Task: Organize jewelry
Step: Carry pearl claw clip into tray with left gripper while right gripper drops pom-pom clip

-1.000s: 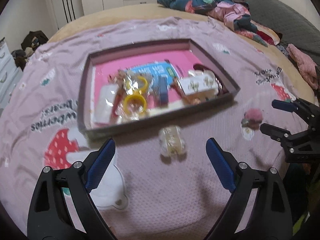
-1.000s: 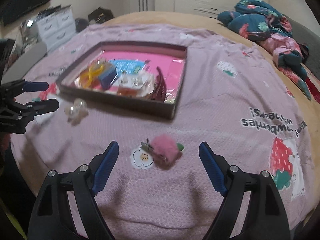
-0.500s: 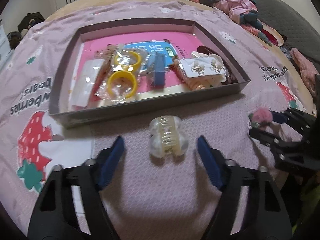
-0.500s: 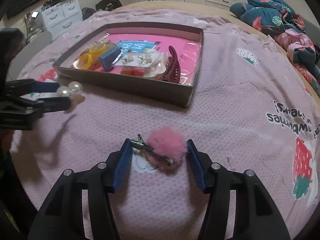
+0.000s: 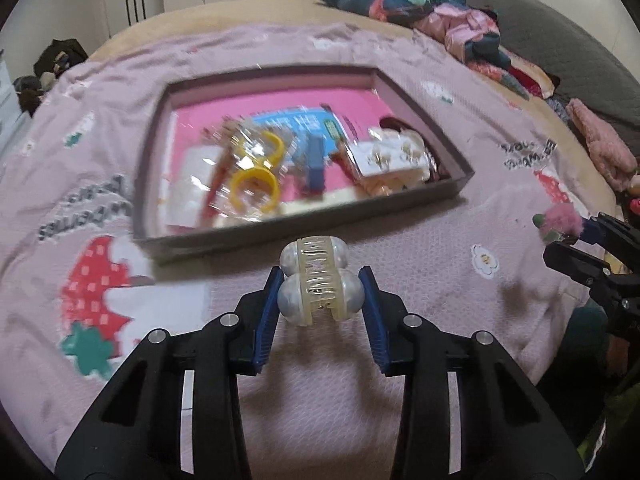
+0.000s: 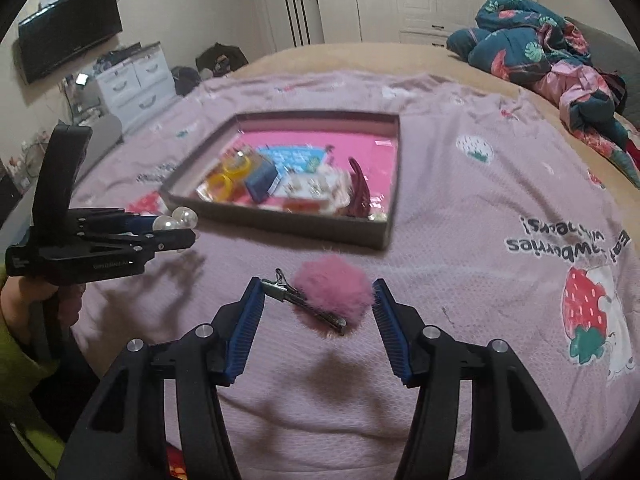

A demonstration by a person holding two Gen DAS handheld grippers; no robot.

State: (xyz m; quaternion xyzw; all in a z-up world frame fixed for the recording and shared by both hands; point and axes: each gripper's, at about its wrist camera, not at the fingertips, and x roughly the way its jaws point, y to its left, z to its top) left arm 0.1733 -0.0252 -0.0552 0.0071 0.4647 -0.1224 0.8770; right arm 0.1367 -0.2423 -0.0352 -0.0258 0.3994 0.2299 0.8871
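A pearl hair claw (image 5: 320, 288) sits between the blue pads of my left gripper (image 5: 320, 276); the jaws are closing and press on its sides. It hangs above the blanket, just in front of the tray. In the right wrist view the left gripper (image 6: 176, 228) holds the pearl hair claw (image 6: 176, 220) at the left. My right gripper (image 6: 318, 292) is shut on a pink pom-pom hair clip (image 6: 332, 292), raised over its own shadow. The left wrist view shows the pom-pom hair clip (image 5: 562, 218) at the right gripper (image 5: 568, 236). The brown tray (image 5: 304, 224) holds yellow rings (image 5: 256, 188) and an earring card (image 5: 392, 156).
A pink strawberry-print blanket (image 6: 500, 200) covers the bed. The tray (image 6: 280, 228) also holds a maroon claw clip (image 6: 358, 192). Crumpled clothes (image 6: 560, 60) lie at the back right. White drawers (image 6: 136, 84) and a wall screen (image 6: 68, 48) stand at the left. A hand in a green sleeve (image 6: 24, 320) grips the left tool.
Both grippers narrowed from wide open. The left one closed onto the pearl hair claw, the right one onto the pink pom-pom clip, and both pieces have come up off the blanket.
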